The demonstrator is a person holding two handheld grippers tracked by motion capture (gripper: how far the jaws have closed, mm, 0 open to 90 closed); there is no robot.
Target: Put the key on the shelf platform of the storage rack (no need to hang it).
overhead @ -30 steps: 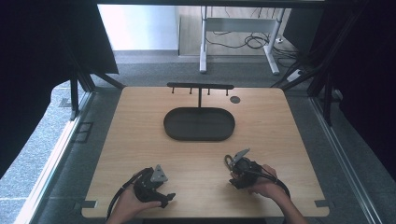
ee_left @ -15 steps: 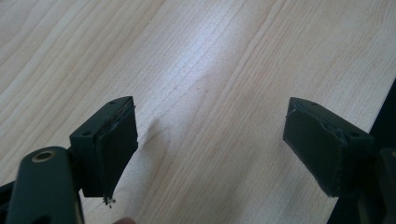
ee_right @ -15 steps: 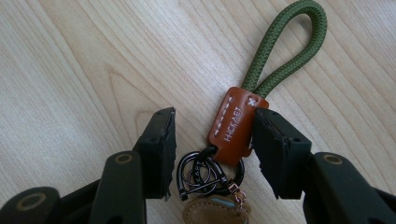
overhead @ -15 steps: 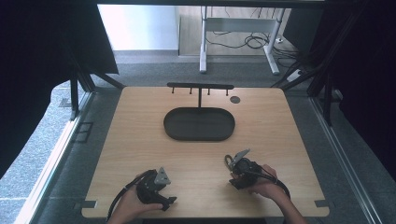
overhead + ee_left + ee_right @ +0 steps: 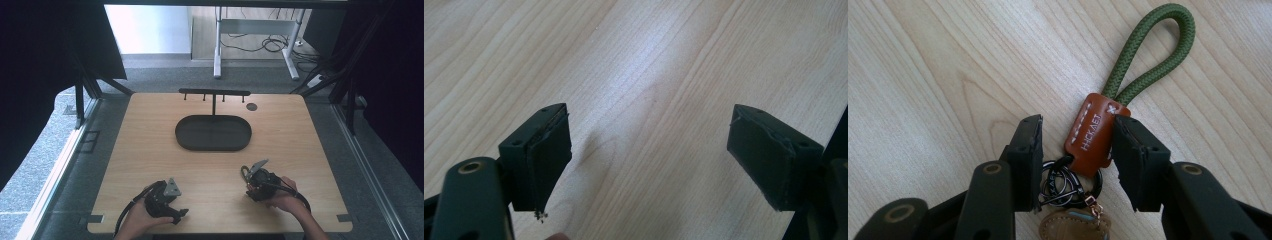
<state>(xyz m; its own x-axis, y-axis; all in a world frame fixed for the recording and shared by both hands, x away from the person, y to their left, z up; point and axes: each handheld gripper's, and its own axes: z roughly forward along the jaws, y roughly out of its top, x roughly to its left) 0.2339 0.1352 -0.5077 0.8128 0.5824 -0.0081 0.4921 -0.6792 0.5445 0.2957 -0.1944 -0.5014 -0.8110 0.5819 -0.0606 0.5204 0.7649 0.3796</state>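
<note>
Left gripper (image 5: pixel 176 214) is sitting at about 7 o'clock on the table (image 5: pixel 150 150), a hand (image 5: pixel 137 220) wrapped on it. It has nudged slightly toward the near edge over the last second; its jaws are spread wide over bare wood, holding nothing.

Right gripper (image 5: pixel 1075 150) is staying put at about 5 o'clock, no visible shift. Its jaws are partly open, straddling a keychain (image 5: pixel 1093 132): brown leather tab between them, right jaw touching or just beside the tab, left jaw apart from it. Green cord loop (image 5: pixel 1153 50) is lying flat beyond the jaws, metal rings (image 5: pixel 1063 185) tucked close to the gripper body. Not clamped yet.

Black oval tray (image 5: pixel 213 133) with hook rack (image 5: pixel 214 93) is standing at 12 o'clock, nothing hanging from the hooks.

Judgement: right side is lining up a pinch on the tab, probably to hang the loop on the rack.
</note>
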